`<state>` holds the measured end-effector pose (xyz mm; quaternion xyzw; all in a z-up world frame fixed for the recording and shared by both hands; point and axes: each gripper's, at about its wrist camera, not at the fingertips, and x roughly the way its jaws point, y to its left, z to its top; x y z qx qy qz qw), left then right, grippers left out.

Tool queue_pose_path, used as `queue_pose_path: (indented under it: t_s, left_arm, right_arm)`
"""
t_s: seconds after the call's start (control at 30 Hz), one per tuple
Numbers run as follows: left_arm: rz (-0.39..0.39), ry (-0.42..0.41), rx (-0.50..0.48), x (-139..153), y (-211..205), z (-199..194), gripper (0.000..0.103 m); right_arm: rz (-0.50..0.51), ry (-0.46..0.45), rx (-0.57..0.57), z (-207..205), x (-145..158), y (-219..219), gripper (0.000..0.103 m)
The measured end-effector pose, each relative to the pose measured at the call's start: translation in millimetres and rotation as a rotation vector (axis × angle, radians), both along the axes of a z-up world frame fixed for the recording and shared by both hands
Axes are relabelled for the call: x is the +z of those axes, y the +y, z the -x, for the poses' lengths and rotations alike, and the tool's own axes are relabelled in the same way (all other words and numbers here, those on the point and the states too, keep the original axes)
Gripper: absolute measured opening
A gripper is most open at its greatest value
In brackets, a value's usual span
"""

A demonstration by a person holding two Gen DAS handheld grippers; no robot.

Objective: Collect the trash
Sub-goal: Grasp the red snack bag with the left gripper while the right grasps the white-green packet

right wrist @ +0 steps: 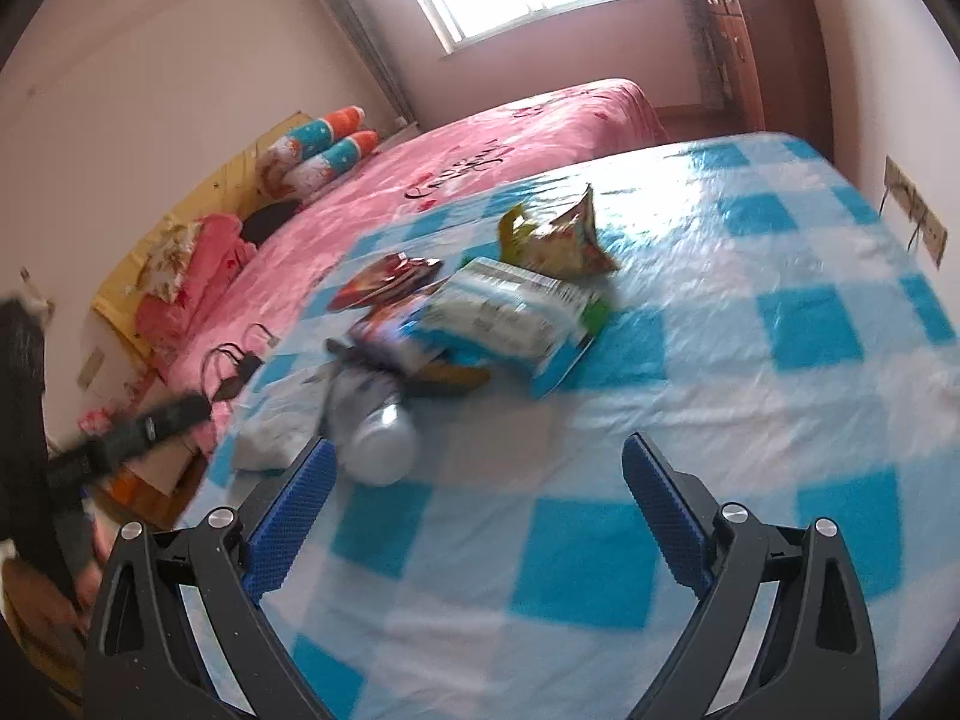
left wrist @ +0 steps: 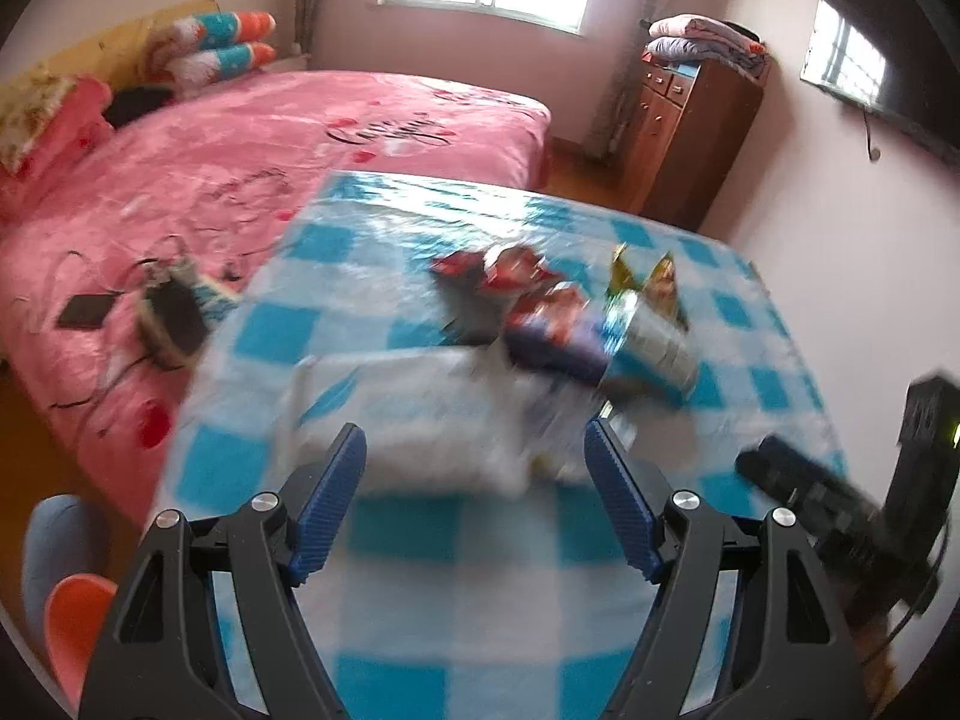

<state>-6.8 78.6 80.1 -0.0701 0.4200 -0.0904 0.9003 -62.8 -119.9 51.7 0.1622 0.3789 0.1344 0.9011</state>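
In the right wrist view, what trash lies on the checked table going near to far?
Crumpled white plastic bag → white-and-blue printed packet → yellow-green crinkled snack bag.

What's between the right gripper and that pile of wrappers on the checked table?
In the right wrist view, only bare checked cloth lies between the right gripper and the wrappers; the bottle sits beside its left finger.
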Motion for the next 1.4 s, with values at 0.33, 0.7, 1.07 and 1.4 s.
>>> queue_pose_path:
  t_s: [0.33, 0.7, 1.07, 1.4]
  left_arm:
    - [0.094, 0.172, 0.04, -13.6, -20.1, -111.5, 0.076]
    - [0.097, 0.277, 0.088, -45.7, -28.5, -179.8, 0.076]
    - [0.089, 0.262, 0.085, -62.2, -35.4, -190.4, 0.065]
    - [0.094, 0.238, 0.009, -63.2, -50.2, -156.2, 0.06]
  right_arm:
    - [0.209, -0.042, 0.153, -46.3, 4.1, 14.9, 0.095]
    - [0.299, -0.006, 0.24, -86.1, -10.1, 24.4, 0.095]
    - [0.271, 0.039, 0.264, -106.4, -29.9, 29.1, 0.095]
    - [0.244, 0.02, 0.254, -89.6, -25.1, 24.8, 0.07]
